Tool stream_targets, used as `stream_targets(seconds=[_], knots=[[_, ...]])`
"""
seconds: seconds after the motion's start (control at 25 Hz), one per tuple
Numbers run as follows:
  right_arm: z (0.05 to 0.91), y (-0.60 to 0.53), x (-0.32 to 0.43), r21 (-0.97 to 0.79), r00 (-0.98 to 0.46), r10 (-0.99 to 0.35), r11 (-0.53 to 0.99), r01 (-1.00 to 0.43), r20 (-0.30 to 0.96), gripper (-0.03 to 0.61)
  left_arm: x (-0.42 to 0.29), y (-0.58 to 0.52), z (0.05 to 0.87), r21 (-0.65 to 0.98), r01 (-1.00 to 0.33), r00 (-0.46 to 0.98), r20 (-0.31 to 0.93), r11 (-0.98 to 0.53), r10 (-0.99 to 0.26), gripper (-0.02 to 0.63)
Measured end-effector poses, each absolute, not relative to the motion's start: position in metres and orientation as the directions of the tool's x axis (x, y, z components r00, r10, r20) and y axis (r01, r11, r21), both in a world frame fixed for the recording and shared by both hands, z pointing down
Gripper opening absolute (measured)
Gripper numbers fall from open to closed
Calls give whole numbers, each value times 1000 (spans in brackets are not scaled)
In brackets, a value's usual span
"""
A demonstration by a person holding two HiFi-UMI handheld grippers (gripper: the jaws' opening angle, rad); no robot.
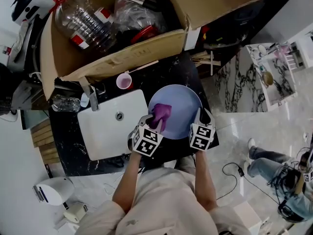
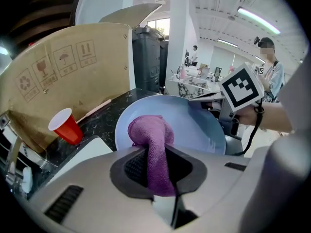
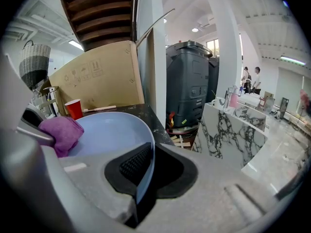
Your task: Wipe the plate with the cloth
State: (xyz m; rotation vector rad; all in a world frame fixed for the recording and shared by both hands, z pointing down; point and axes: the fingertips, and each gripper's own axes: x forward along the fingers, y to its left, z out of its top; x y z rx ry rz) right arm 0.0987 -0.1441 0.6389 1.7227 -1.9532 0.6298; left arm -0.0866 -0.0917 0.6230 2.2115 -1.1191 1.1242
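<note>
Currently my left gripper fingers pinch the soft cloth against the plate; right gripper fingers clamp its stiff, probably slippery rim.

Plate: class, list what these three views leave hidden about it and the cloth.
- Near rim of the plate: head view, covered by the left gripper and the right gripper.
- Lower end of the cloth: left gripper view, buried between that gripper's jaws.
- Underside of the plate: faces away in every view.
</note>
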Motion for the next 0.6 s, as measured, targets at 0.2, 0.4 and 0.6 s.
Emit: stream_targets(seconds=[0.2,0.4,0.6], knots=[[639,-143,99,-49,-105,-789,95,-994,606,34,-78,-81,623,23,-784,374,816,-621,-441,60],[638,-143,100,-63,-106,-792,85,-994,601,33,-67,-71,623,42,-758,397,821,-651,-409,60],[639,-142,100,-78,-109,-794,77,-994,598,33,-54,-60,625,57,-731,417,827,-680,-378,60]])
